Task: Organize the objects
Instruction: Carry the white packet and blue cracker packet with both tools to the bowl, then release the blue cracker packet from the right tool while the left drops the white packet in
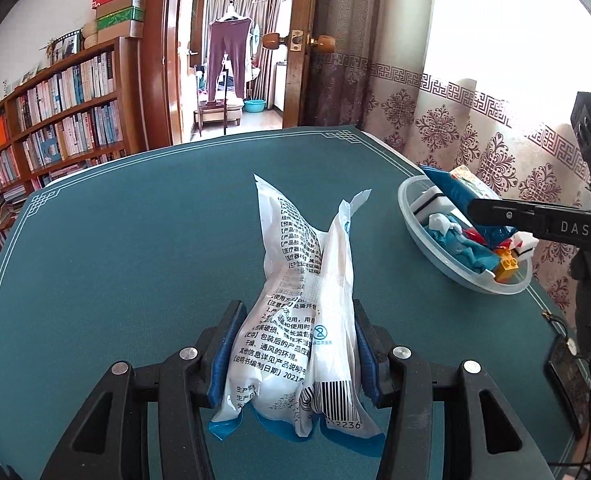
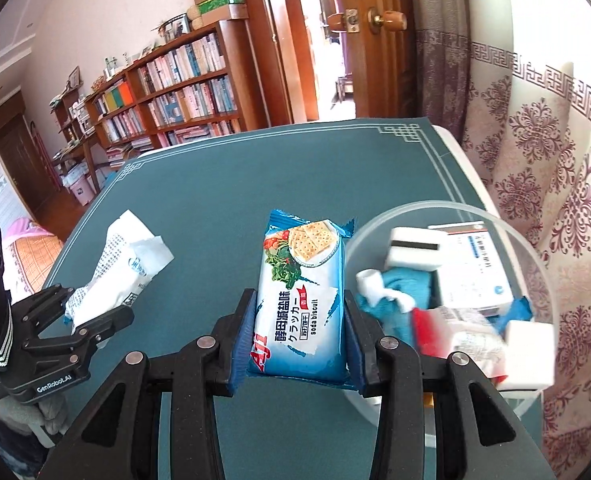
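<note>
Left tongs [image 1: 295, 360] grip a white packet [image 1: 299, 312]; right tongs [image 2: 297, 340] grip a biscuit pack [image 2: 301, 300] beside the bowl [image 2: 435, 210], perhaps plastic, at the counter's [image 2: 215, 184] right edge.

The blue biscuit pack [image 2: 301, 300] carries the words "soda biscuit". The left gripper [image 2: 95, 308] shows "GenRobot.AI" on its black body. The right gripper [image 1: 491, 210] shows "DAS". The white pouch [image 1: 307, 320] has "2021" and "12236" printed.

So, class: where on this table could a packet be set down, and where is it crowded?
Free: the green mat from its far edge towards the bookshelf side. Crowded: the clear bowl by the curtain, heaped with items.
</note>
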Available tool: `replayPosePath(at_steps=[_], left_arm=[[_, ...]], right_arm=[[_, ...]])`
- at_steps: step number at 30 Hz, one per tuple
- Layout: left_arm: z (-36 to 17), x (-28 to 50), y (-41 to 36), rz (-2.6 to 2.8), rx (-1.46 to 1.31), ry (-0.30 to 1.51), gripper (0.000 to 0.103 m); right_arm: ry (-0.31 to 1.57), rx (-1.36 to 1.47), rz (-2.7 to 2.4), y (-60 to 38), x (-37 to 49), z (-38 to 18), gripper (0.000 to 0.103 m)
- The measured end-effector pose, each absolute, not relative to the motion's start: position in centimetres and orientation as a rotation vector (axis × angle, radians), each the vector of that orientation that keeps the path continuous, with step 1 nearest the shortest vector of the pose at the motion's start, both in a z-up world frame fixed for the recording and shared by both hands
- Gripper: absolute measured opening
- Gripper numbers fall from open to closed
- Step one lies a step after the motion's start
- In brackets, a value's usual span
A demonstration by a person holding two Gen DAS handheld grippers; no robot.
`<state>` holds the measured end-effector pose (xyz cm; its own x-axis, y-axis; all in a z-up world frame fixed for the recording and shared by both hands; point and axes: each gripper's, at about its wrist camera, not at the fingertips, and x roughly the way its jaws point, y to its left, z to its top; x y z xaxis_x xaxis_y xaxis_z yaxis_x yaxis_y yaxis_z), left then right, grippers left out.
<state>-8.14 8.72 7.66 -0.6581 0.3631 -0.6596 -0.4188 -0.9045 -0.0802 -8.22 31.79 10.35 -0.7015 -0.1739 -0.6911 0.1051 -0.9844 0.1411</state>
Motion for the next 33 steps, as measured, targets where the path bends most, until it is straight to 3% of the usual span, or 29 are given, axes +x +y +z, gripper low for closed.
replayPosePath(at_steps=[19, 33], left_arm=[[8.6, -7.8, 16.8, 2.389, -0.959, 0.149, 0.053], [8.9, -8.0, 20.8, 2.285, -0.956, 0.144, 0.053]], right_arm=[[-0.357, 1.273, -2.922, 43.4, -12.6, 8.6, 0.041], [-0.332, 1.174, -2.962, 43.7, -11.0, 9.3, 0.042]])
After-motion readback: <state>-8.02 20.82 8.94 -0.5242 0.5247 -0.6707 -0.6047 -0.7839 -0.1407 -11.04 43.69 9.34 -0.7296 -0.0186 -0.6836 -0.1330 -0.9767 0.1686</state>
